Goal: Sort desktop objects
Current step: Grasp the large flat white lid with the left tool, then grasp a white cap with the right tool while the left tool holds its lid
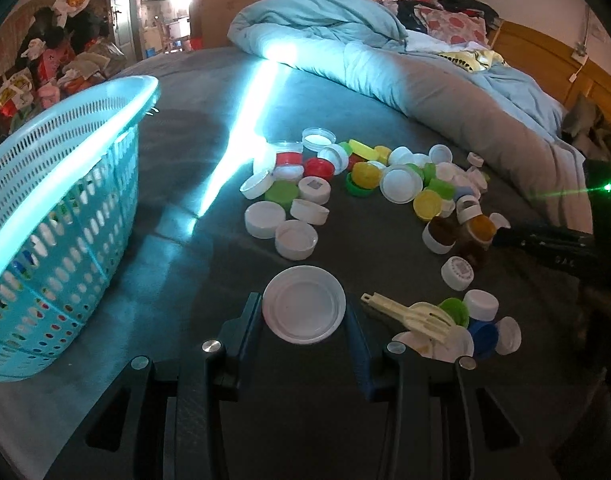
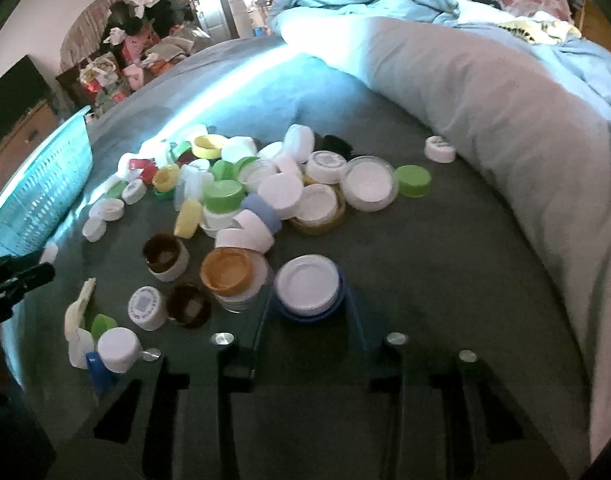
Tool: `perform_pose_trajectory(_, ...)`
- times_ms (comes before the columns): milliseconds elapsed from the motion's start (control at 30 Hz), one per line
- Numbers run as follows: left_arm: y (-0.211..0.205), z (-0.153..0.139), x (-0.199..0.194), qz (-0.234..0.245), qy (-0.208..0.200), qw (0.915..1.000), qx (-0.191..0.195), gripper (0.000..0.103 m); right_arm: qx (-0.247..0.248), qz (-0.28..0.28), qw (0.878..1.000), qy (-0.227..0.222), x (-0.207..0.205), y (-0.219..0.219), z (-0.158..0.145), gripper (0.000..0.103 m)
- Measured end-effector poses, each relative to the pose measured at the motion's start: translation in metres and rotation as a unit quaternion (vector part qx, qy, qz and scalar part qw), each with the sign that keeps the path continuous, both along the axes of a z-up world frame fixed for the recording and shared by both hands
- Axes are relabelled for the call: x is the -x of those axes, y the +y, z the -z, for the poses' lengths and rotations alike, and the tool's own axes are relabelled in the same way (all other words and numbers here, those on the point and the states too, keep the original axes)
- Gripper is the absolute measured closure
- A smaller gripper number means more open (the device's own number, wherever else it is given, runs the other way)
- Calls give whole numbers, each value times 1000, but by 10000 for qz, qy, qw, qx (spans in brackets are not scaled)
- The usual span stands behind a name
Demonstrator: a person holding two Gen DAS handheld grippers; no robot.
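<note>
Basket [image 1: 65, 184]: seen well to the left of the left claw, perforated and turquoise, with caps already showing through its wall; the likely drop place, judged from the task.
Left claw [image 1: 304, 306]: closed on a wide white lid [image 1: 304, 305], which is pinched by its rim between both pads.
Risk, left: the lid is shallow and held edge-on, so it could be flipped out by a quick swing toward the basket.
Scoop [image 1: 409, 314]: lying just right of the left claw over a small cluster of caps; it could be snagged if the claw is lowered again.
Pile [image 2: 241, 184]: spread ahead of both claws on the grey sheet [image 2: 445, 280], many caps touching or stacked.
Right claw [image 2: 307, 290]: closed around a white cap seated on a blue one [image 2: 307, 288]; whether both are gripped cannot be told.
Risk, right: the lower cap could be dropped if only the upper one is pinched; the orange jar [image 2: 229, 276] just left of the claw could be knocked over.
</note>
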State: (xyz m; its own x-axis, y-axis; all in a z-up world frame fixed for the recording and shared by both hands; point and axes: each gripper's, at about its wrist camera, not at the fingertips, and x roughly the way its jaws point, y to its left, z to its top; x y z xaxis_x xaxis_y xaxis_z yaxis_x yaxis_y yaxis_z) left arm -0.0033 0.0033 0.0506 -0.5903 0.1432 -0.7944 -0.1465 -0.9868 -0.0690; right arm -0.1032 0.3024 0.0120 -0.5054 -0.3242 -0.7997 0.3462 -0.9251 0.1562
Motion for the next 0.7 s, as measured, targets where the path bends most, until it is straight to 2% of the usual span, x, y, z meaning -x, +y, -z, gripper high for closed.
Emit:
perform_pose_trajectory(67, 1, 3, 2, -13, -51, 10000, -12, 60, 83, -5, 10000, 7, 0, 3, -3, 75)
perform_pose_trajectory(133, 1, 3, 3, -21, -70, 10000, -56, 60, 269, -20, 9996, 67, -5, 7, -11, 88)
perform_pose_trajectory(233, 0, 0, 1, -20, -9, 10000, -58, 60, 712, -35, 9970, 297, -24, 18, -33, 93)
perform_pose_trajectory(300, -1, -2, 1, -41, 2, 10000, -71, 60, 742, 49, 9965, 379, -38, 23, -43, 96)
perform_pose_trajectory(367, -3, -4, 1, -47, 14, 9999, -98, 60, 926, -141, 9954, 207, -51, 20, -45, 93)
perform_pose_trajectory(400, -3, -6, 0, -46, 27, 9999, -108, 60, 908, -302, 9951, 261, -60, 14, -48, 82)
perform_pose_trajectory(433, -3, -8, -1, -35, 43, 9999, -101, 60, 840, -584, 9943, 291, -73, 4, -49, 65)
perform_pose_trajectory(467, -2, -9, -2, -13, 74, 9999, -81, 60, 847, -761, 9932, 235, -81, -3, -48, 59)
perform_pose_trajectory(567, 1, -12, -5, 25, 94, 9999, -107, 60, 757, -1240, 9894, 44, -96, -29, -35, 56)
perform_pose_trajectory(700, 2, -12, -8, 2, 32, 9999, -124, 60, 684, -1279, 9894, -49, -96, -49, -19, 56)
